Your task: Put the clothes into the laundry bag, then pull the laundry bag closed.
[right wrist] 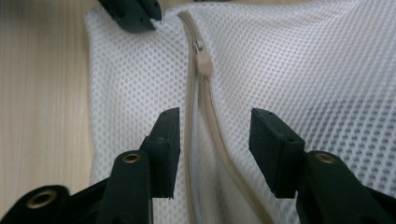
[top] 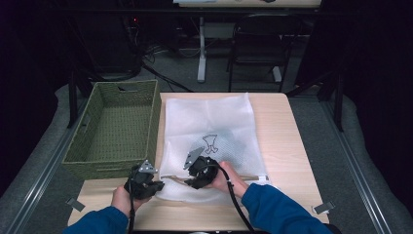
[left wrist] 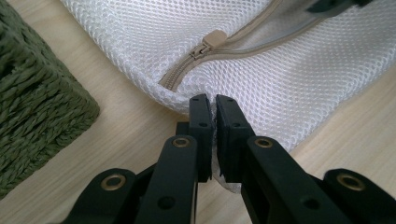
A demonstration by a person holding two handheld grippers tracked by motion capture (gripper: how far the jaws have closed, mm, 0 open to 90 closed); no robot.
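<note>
A white mesh bag (top: 214, 117) lies flat on the wooden table (top: 287, 146), its beige zipper (right wrist: 190, 107) running along the near edge. The zipper pull (left wrist: 214, 38) sits close to the bag's near-left corner and is also seen in the right gripper view (right wrist: 204, 63). My left gripper (left wrist: 214, 100) is shut on the mesh at that corner, just below the zipper's end. My right gripper (right wrist: 215, 121) hovers over the zipper a little behind the pull, open, with the zipper tape between the jaws but untouched. In the high view both grippers (top: 155, 186) (top: 189, 181) are at the bag's near edge.
A green woven basket (top: 117, 126) stands empty at the table's left, close to the left gripper, and its corner shows in the left gripper view (left wrist: 32, 98). Something pale with a dark drawing (top: 210, 142) lies inside the bag. A chair (top: 258, 39) stands beyond the table.
</note>
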